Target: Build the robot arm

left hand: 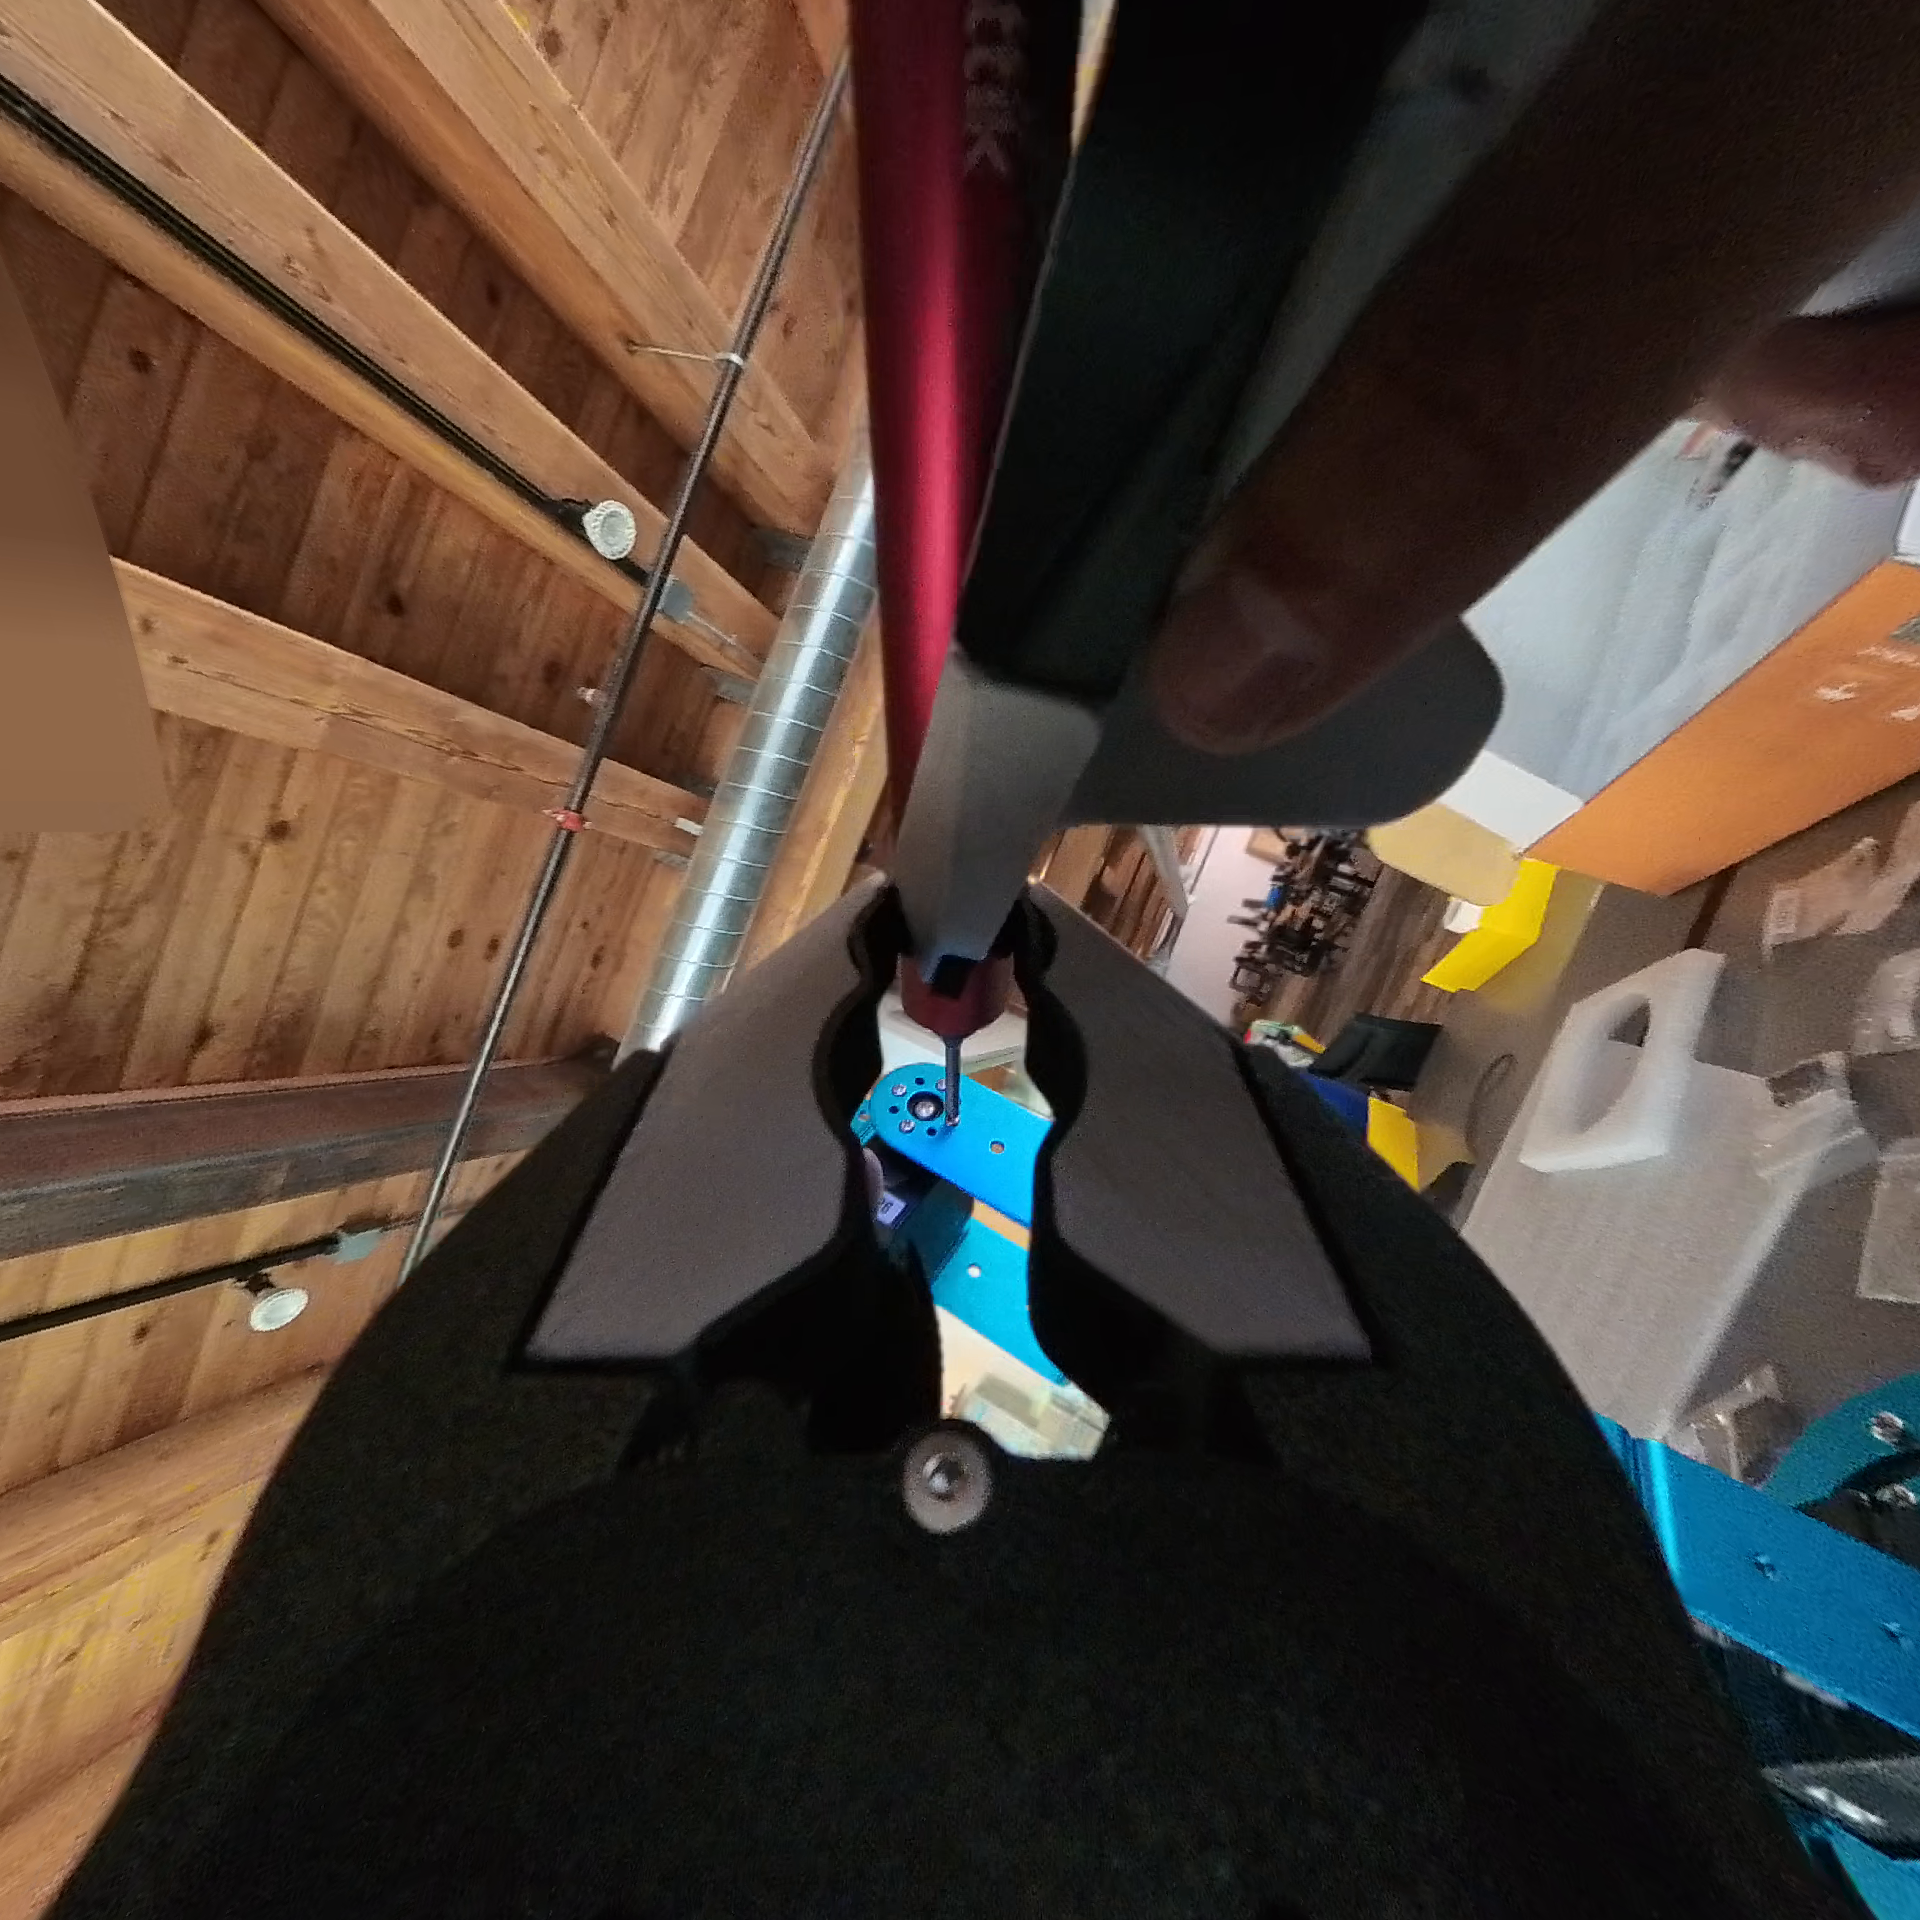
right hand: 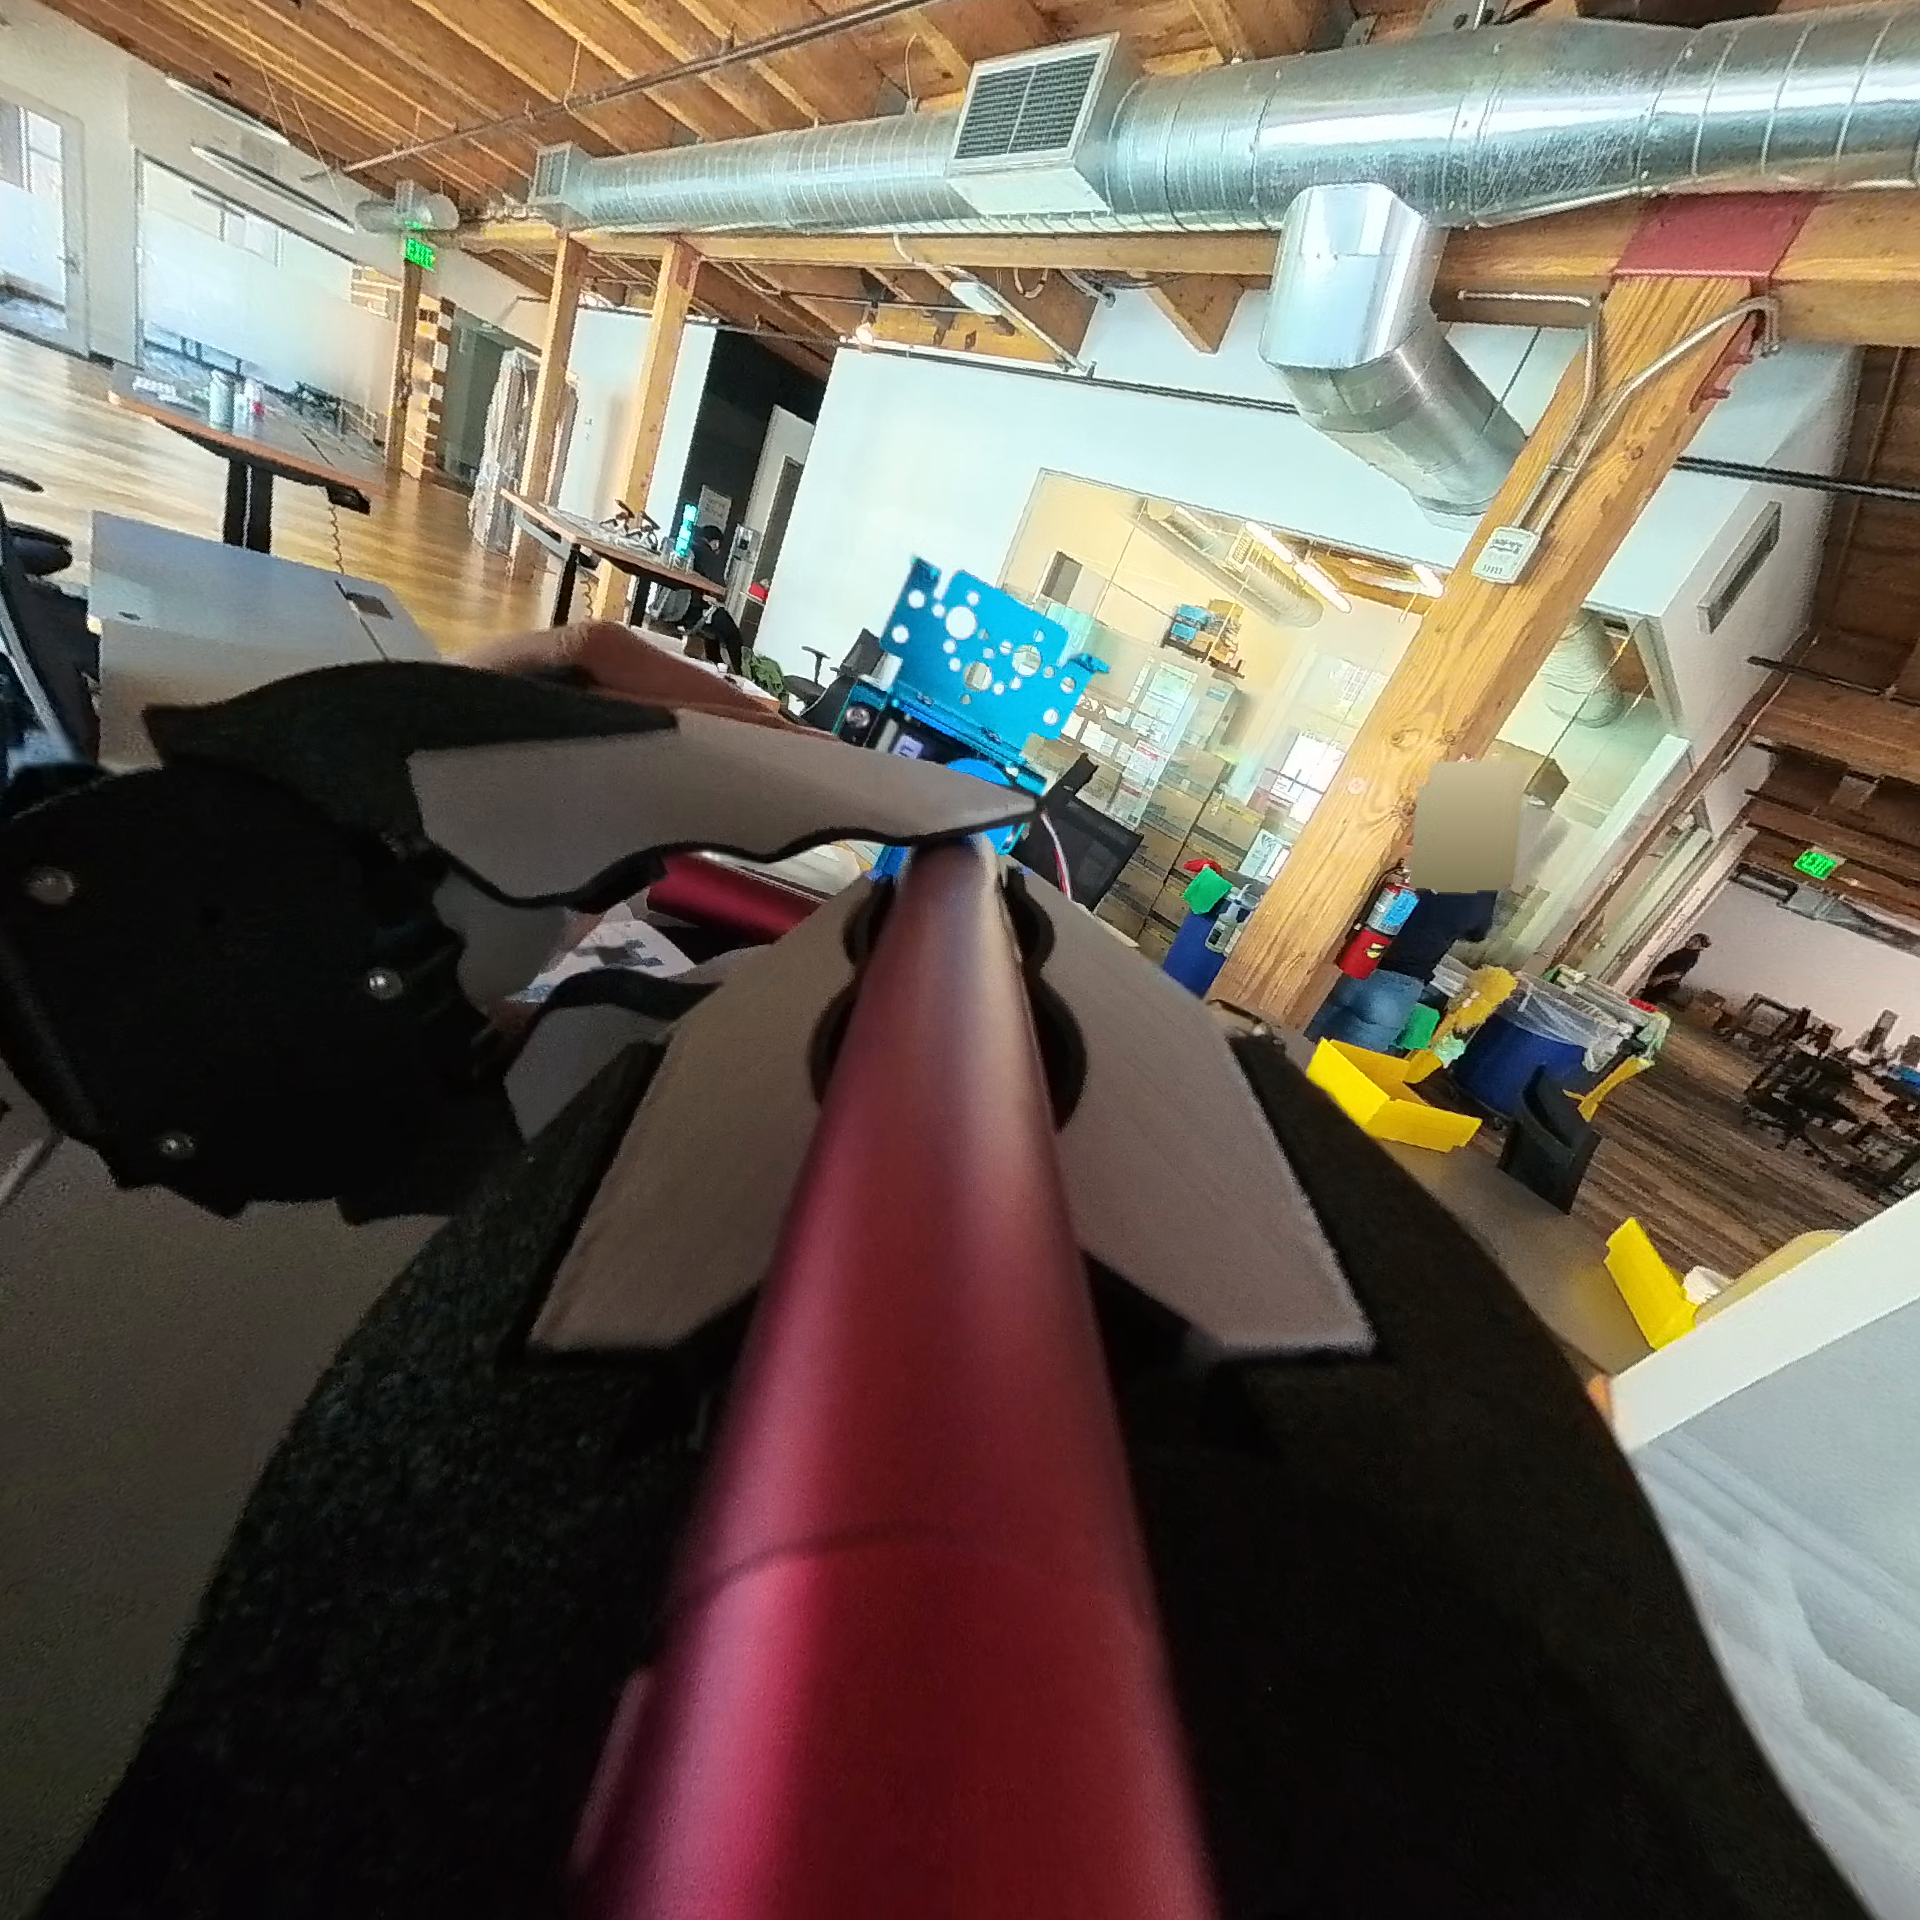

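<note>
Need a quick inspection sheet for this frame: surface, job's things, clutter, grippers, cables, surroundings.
Surface: grey tabletop.
Job's things: red screwdriver, its bit on a screw in the blue metal bracket; blue perforated plate stands upright above.
Clutter: yellow bins, black stand, white foam block.
Grippers: right gripper shut on the screwdriver barrel; left gripper pinches the screwdriver's tip end.
Cables: thin wires beside the blue assembly.
Surroundings: wooden ceiling, silver duct, wooden post, a person far off.
</note>
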